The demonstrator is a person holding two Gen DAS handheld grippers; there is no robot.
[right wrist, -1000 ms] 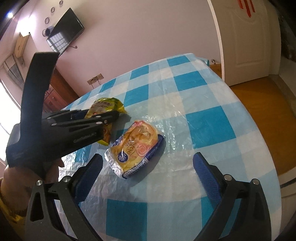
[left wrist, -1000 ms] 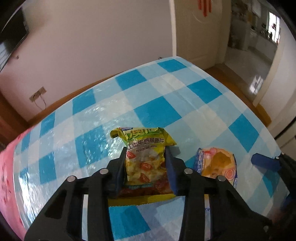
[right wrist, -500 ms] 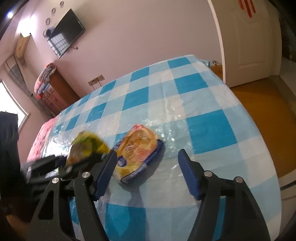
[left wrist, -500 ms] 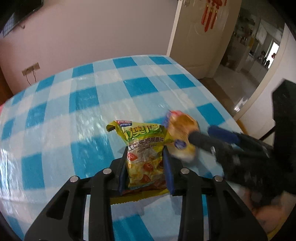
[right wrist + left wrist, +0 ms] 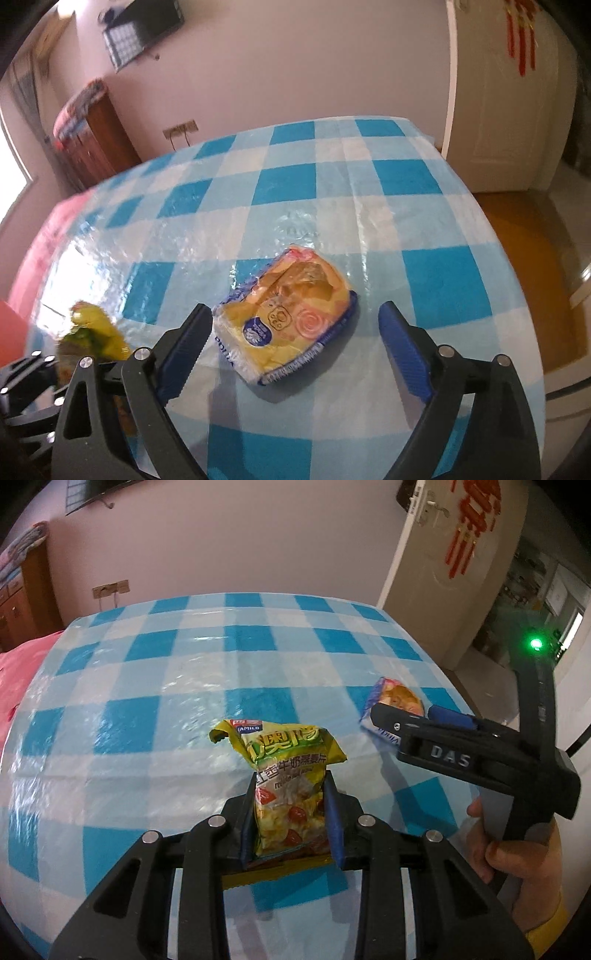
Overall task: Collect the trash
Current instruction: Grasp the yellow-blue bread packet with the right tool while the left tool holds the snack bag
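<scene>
My left gripper (image 5: 290,812) is shut on a yellow-green snack bag (image 5: 288,771) and holds it upright above the blue checked table (image 5: 166,701). The bag also shows blurred at the left of the right wrist view (image 5: 92,328). A yellow pastry packet with a blue edge (image 5: 288,314) lies flat on the table. My right gripper (image 5: 291,343) is open, its blue pads on either side of the packet, not touching it. In the left wrist view the right gripper (image 5: 417,716) partly hides the packet (image 5: 395,698).
The table's right edge (image 5: 517,295) drops to a wooden floor by a white door (image 5: 509,92). A pink cloth (image 5: 22,664) lies at the table's left end. A wooden cabinet (image 5: 88,147) stands by the far wall.
My left gripper has lifted the snack bag up and back from the table. My right gripper has moved in around the pastry packet, still open.
</scene>
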